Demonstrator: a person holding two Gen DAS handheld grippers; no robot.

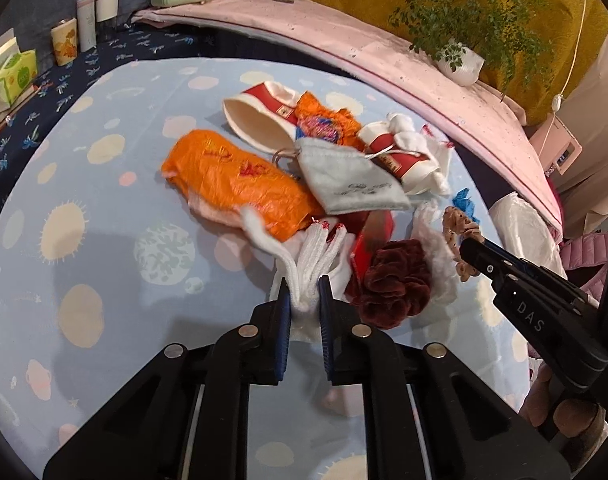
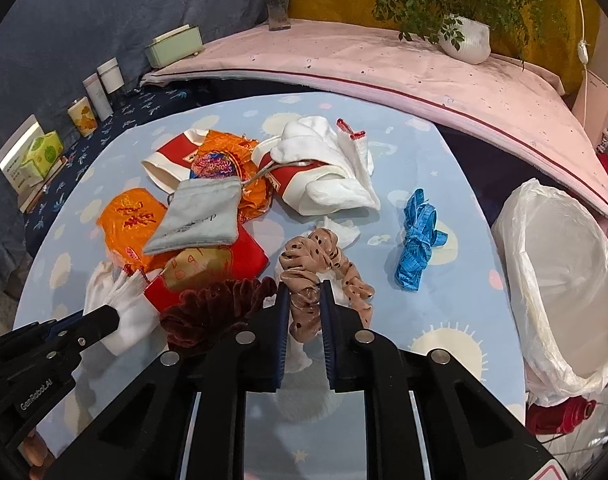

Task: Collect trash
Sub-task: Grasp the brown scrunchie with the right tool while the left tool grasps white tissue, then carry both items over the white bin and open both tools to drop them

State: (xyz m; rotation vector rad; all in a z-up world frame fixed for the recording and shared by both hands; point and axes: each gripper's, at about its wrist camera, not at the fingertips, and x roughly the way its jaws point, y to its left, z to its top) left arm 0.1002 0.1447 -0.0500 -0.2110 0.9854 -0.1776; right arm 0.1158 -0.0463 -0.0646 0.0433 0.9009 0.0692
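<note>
Trash pile (image 2: 208, 216) mid-table, left gripper (image 1: 304, 300) pinching white glove (image 1: 315, 256), right gripper (image 2: 305, 304) clamping tan scrunchie (image 2: 323, 264), lined bin (image 2: 563, 288) at table's right edge, blue cloth (image 1: 84, 280) bare at left.

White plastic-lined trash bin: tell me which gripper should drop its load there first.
Right, probably. The right gripper, shut on the tan spotted fabric scrunchie, has the white plastic-lined trash bin on its own side; the left gripper, shut on the white knitted glove, sits farther away.

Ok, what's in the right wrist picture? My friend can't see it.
The right tool pinches a tan dotted scrunchie on a blue spotty tablecloth. Nearby lie a dark red scrunchie, a blue ribbon and a white-lined bin.
</note>
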